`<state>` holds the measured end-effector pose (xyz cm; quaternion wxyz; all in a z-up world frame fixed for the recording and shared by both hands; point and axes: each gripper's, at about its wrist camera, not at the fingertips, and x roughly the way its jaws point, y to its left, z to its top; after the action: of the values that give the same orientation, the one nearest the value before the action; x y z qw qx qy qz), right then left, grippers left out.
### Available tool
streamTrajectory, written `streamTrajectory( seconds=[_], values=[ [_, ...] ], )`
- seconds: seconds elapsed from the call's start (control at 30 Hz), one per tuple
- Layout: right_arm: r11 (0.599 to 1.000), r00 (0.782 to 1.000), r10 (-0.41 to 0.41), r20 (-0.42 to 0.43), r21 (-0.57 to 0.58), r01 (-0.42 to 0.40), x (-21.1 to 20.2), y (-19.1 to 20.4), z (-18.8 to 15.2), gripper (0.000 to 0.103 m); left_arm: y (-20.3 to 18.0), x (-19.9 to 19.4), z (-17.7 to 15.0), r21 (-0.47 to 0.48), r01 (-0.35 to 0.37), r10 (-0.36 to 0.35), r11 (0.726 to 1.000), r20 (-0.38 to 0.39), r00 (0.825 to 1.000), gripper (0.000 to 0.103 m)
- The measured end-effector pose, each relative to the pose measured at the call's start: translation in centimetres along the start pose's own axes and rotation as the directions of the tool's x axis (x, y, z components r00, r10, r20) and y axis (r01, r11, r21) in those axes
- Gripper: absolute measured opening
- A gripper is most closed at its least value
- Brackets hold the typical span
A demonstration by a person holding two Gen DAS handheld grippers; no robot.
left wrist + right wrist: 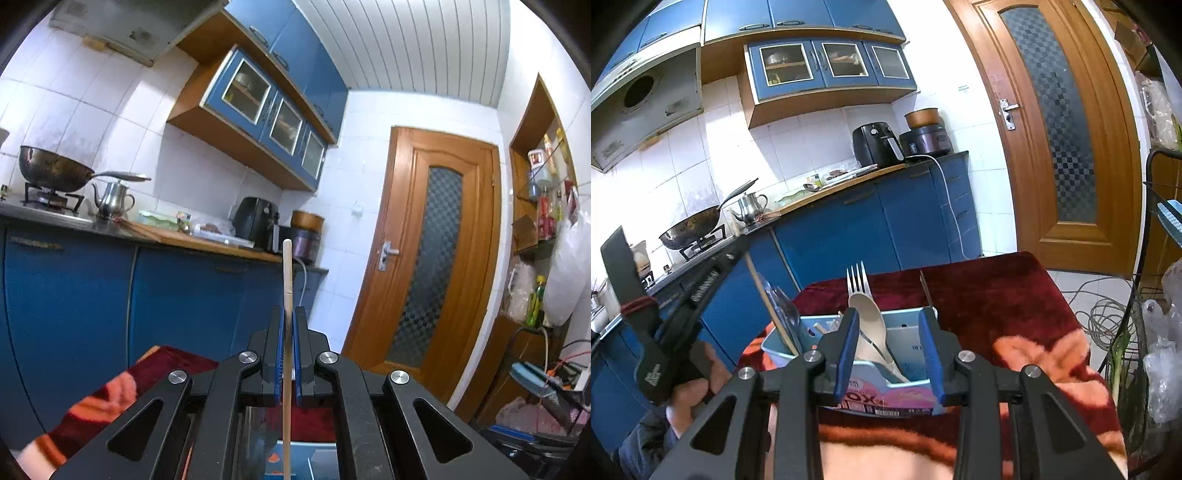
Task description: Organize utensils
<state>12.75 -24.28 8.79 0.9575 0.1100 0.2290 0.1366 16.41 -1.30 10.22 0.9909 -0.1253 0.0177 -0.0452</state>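
Note:
My left gripper is shut on a wooden chopstick that stands upright between the blue pads, its lower end reaching down toward the blue box below. In the right wrist view the same chopstick slants into the left end of the light-blue utensil box on the red cloth. The box holds a metal fork, a cream spoon, clear plastic spoons and a dark stick. My right gripper is open, its pads on either side of the box's near part, holding nothing.
The red patterned cloth covers the table. Blue kitchen cabinets, a wok on the stove, a kettle, an air fryer and a cooker stand behind. A wooden door is at right; cables and a wire rack lie right.

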Motion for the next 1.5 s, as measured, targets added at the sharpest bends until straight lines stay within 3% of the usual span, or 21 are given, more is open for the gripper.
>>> streamTrajectory(
  seconds=[0.17,0.3,0.33,0.9,1.07,1.17,1.23,1.37,1.5],
  values=[
    [1.0,1.0,0.006,-0.007,0.002,-0.006,-0.6,0.1,-0.6,0.039,0.4,0.7,-1.3,-0.006,0.014,-0.015,1.0,-0.114,0.993,0.005],
    [1.0,1.0,0.017,-0.006,0.004,-0.017,-1.3,0.5,-0.8,0.041,0.9,0.4,-1.6,-0.029,0.024,-0.029,0.999,-0.171,0.985,0.028],
    [1.0,1.0,0.018,-0.006,0.003,-0.018,-1.5,0.7,-0.8,0.041,1.1,0.1,-1.6,-0.033,0.027,-0.033,0.999,-0.177,0.984,0.029],
    [0.996,0.997,0.053,0.057,-0.082,-0.048,-8.7,5.3,-2.4,0.052,1.3,-8.6,1.6,0.058,0.026,-0.009,0.998,-0.283,0.959,0.029],
    [0.993,0.997,0.054,0.062,-0.11,-0.047,-10.3,6.4,-4.0,0.062,1.1,-11.7,1.5,0.092,0.031,0.0,0.995,-0.315,0.949,0.03],
    [0.99,0.997,0.048,0.064,-0.135,-0.039,-10.9,6.9,-5.4,0.076,1.2,-13.6,1.0,0.102,0.033,0.001,0.994,-0.314,0.949,0.046],
    [0.989,0.997,0.036,0.067,-0.147,-0.026,-11.1,7.0,-6.4,0.084,1.2,-14.8,0.5,0.109,0.024,0.01,0.994,-0.308,0.951,0.061],
    [0.99,0.998,0.023,0.066,-0.137,-0.013,-10.9,6.4,-8.3,0.097,1.1,-16.2,-1.0,0.142,0.012,0.032,0.99,-0.302,0.953,0.073],
    [0.992,0.997,0.0,0.078,-0.125,0.01,-10.5,5.4,-10.1,0.099,1.0,-16.8,-2.8,0.168,0.015,0.04,0.986,-0.316,0.948,0.077]
  ],
)
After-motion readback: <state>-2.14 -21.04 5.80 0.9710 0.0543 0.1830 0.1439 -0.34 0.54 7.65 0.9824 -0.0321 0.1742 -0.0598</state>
